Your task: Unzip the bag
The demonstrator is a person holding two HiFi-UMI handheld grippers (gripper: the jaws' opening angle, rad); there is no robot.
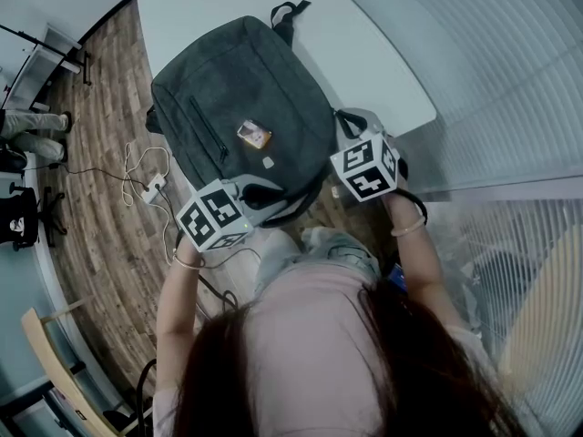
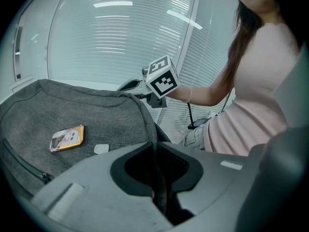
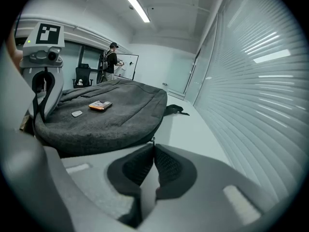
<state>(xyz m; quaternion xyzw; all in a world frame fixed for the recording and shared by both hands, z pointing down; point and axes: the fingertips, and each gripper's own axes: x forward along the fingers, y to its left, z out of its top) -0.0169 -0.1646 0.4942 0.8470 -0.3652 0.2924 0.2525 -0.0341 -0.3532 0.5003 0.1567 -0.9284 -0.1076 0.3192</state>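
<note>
A dark grey backpack (image 1: 241,89) lies flat on the white table (image 1: 383,71), with a small orange tag (image 1: 254,134) on its front. My left gripper (image 1: 266,189) is at the bag's near edge. In the left gripper view its jaws (image 2: 157,178) are shut on a fold of the bag's edge (image 2: 145,120). My right gripper (image 1: 341,124) is at the bag's near right side. In the right gripper view its jaws (image 3: 153,146) are closed, with a small metal zipper pull (image 3: 152,140) at their tips. The bag (image 3: 111,115) stretches away to the left there.
The bag's carry handle (image 3: 176,110) lies at the far end. Slatted blinds (image 1: 510,107) run along the table's right side. On the wooden floor to the left are cables and a power strip (image 1: 153,188). A person (image 3: 112,57) stands far back in the room.
</note>
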